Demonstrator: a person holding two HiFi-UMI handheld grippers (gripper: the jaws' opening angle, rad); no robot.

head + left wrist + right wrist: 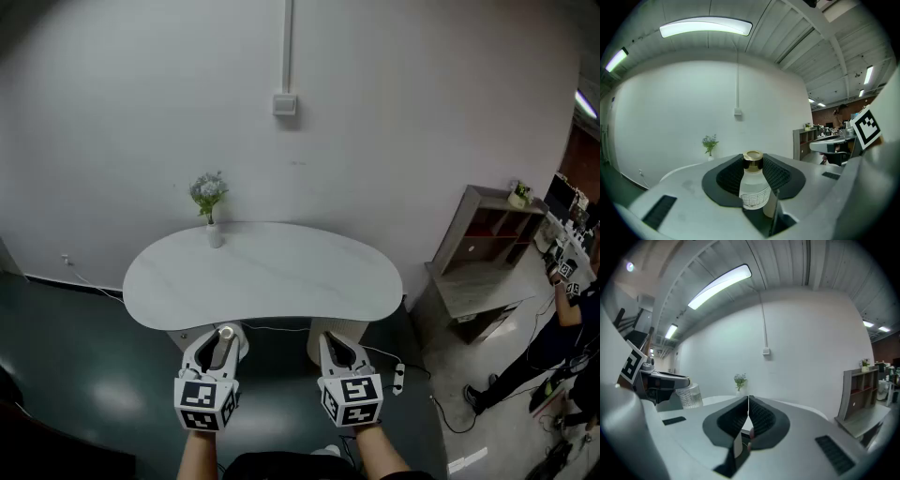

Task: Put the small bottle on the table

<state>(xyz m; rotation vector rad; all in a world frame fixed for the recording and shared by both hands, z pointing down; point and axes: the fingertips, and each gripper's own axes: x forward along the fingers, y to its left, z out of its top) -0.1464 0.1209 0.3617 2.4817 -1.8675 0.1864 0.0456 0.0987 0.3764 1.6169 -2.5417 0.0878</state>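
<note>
The small bottle (753, 187), clear with a gold cap and a printed label, stands upright between the dark pads of my left gripper (753, 174), which is shut on it. In the head view my left gripper (219, 347) holds the bottle (226, 333) just short of the near edge of the white table (272, 281). My right gripper (334, 345) hangs beside it at the same height. In the right gripper view its jaws (748, 414) are pressed together with nothing between them, and the bottle (689, 396) shows at the left.
A small white vase of flowers (211, 211) stands at the table's far left edge. A grey shelf unit (480, 253) is to the right, and a person (572, 319) stands beyond it. A power strip (398, 378) and cables lie on the dark floor.
</note>
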